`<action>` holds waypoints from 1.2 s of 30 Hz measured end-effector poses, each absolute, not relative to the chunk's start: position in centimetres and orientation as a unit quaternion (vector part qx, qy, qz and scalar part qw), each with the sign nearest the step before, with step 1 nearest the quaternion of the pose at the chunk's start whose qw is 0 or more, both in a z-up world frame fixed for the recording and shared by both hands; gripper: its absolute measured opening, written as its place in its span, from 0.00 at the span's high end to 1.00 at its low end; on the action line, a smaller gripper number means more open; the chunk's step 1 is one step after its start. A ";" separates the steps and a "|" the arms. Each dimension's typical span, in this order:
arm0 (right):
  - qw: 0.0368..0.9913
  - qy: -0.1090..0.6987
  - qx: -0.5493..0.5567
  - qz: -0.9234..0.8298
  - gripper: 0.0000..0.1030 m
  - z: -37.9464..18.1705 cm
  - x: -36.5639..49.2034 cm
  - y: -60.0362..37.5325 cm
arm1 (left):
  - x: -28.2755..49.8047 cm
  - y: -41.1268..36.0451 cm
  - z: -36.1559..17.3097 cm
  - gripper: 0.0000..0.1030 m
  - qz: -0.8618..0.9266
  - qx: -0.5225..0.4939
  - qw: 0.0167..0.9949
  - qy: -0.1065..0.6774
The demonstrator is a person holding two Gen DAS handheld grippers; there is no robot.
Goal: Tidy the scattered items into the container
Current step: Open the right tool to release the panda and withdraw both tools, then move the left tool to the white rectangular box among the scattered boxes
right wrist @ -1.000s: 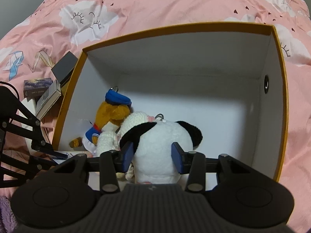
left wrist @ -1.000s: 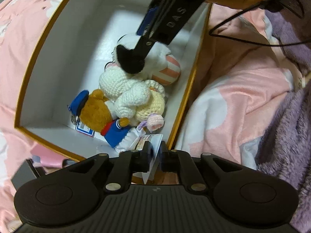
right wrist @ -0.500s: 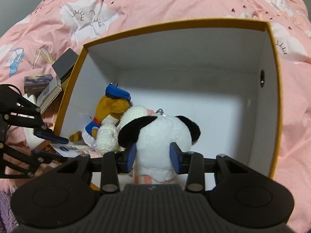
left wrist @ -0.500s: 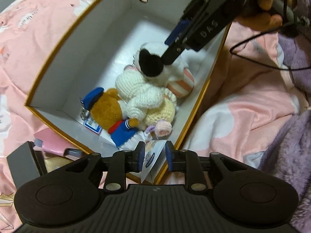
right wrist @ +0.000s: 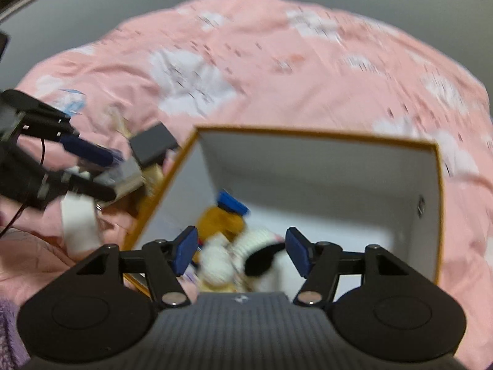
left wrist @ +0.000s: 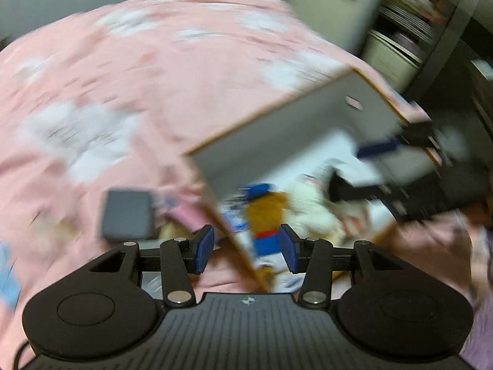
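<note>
The white box with an orange rim [left wrist: 292, 141] [right wrist: 308, 166] stands on the pink bed. In it lie a brown duck plush with a blue cap [left wrist: 266, 212] [right wrist: 220, 219], a white crochet plush [right wrist: 215, 259] and a black-eared panda plush [right wrist: 265, 259]. My left gripper [left wrist: 246, 243] hovers over the box's near corner, its jaws opening, nothing pressed between them. My right gripper [right wrist: 240, 249] hangs above the plush pile, its jaws opening too, pads clear of the panda. Both views are blurred by motion.
A dark grey case [left wrist: 128, 212] [right wrist: 152, 148] and small books or boxes [right wrist: 126, 175] lie on the pink cloud-print cover [right wrist: 246, 71] beside the box. A purple blanket [right wrist: 9, 323] lies at the near left. Shelves [left wrist: 416, 30] stand behind the bed.
Both grippers rose and drew back from the box while opening. The right let go of the panda plush, which now lies in the box. The left released the paper tag and rolled.
</note>
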State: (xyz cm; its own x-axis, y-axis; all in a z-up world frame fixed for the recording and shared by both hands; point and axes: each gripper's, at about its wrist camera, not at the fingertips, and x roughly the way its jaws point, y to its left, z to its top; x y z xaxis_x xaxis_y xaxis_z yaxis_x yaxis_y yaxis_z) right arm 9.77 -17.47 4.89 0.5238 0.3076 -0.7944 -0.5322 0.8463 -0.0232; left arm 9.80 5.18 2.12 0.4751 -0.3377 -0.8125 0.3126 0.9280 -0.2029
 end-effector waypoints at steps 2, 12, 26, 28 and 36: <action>0.867 0.407 -0.132 0.257 0.34 4.8 9.4 -16.4 | 9.4 6.8 2.3 0.48 -0.146 -0.030 0.864 0.480; 0.862 0.400 -0.081 0.301 0.30 2.0 8.9 -11.0 | 6.1 11.9 1.0 0.37 0.007 -0.126 0.875 0.468; 0.844 0.425 -0.093 0.316 0.50 -1.2 8.3 -8.5 | 4.0 10.2 -2.3 0.35 0.024 -0.037 0.883 0.468; 0.838 0.425 -0.092 0.331 0.50 -1.3 7.9 -8.0 | 3.9 10.7 -2.7 0.35 0.033 -0.053 0.874 0.482; 0.819 0.428 -0.128 0.359 0.50 -2.2 7.1 -5.6 | 3.5 12.3 -3.7 0.34 0.085 -0.109 0.835 0.532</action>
State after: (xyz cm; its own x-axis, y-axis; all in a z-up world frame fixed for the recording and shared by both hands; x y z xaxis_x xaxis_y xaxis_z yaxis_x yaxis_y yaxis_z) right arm 7.07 -5.61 -2.17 0.3753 0.4785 -0.7938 -0.6979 0.7095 0.0977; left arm 3.46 12.31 -3.66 0.4194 0.0261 -0.9074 -0.2585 0.9616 -0.0919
